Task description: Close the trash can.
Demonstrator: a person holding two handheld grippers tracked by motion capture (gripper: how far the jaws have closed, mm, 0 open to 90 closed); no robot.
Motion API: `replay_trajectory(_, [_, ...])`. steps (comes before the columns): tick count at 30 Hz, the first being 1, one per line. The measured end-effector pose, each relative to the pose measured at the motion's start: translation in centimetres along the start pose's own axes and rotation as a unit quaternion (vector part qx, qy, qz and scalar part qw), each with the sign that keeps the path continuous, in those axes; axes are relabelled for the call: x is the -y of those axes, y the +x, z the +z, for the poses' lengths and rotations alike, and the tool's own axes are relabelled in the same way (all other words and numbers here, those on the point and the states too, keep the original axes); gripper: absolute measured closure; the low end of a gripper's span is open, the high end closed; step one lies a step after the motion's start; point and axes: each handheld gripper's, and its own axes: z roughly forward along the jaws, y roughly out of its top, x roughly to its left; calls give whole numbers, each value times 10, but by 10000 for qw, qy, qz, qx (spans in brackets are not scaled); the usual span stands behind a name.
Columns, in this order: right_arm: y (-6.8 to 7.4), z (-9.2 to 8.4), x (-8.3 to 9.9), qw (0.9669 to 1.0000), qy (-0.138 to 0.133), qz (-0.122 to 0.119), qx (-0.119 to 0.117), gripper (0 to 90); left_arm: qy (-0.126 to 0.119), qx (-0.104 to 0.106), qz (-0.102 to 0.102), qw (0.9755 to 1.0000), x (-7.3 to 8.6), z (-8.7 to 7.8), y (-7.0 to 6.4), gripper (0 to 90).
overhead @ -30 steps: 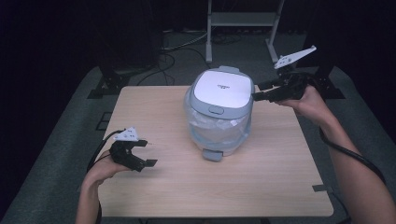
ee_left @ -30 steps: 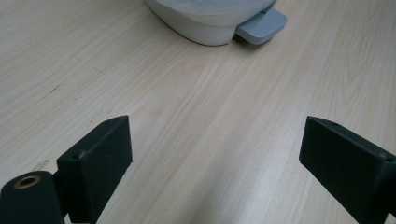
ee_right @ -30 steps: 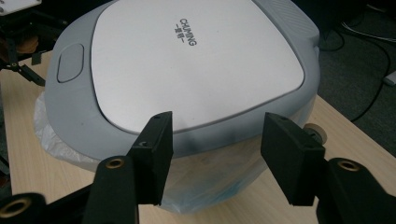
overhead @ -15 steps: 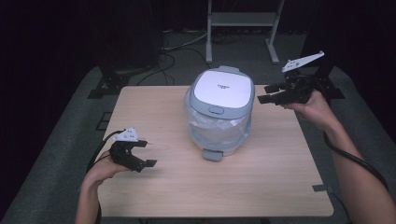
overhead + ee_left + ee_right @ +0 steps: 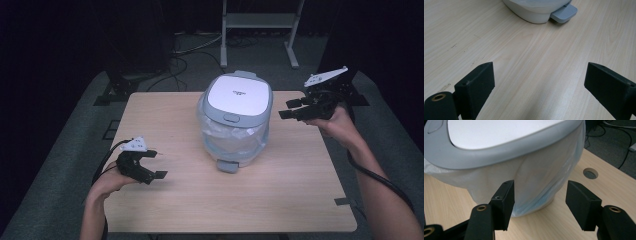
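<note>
A lidded pedal bin (image 5: 236,118), lined with a thin bag (image 5: 544,177), stands mid-table (image 5: 165,210). It is judged light and rigid, best gripped at the rim. Left gripper (image 5: 150,169) and right gripper (image 5: 291,109) are held open, empty.

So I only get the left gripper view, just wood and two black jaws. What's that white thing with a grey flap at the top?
Observer: It's a small pedal bin at the middle of the table; your grey flap is its foot pedal.
Operator: Is it open?
Observer: No, its white lid is down, and a plastic liner hangs out under the rim.
Operator: Where's the other gripper?
Observer: The right gripper is off the table, beside the bin, jaws apart, holding nothing.
</note>
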Motion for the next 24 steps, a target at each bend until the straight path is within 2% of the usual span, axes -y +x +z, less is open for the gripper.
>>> replay_trajectory(24, [-2,14,44,9996,81,275,-33,379,58,39,6,10000,1,4,0,85])
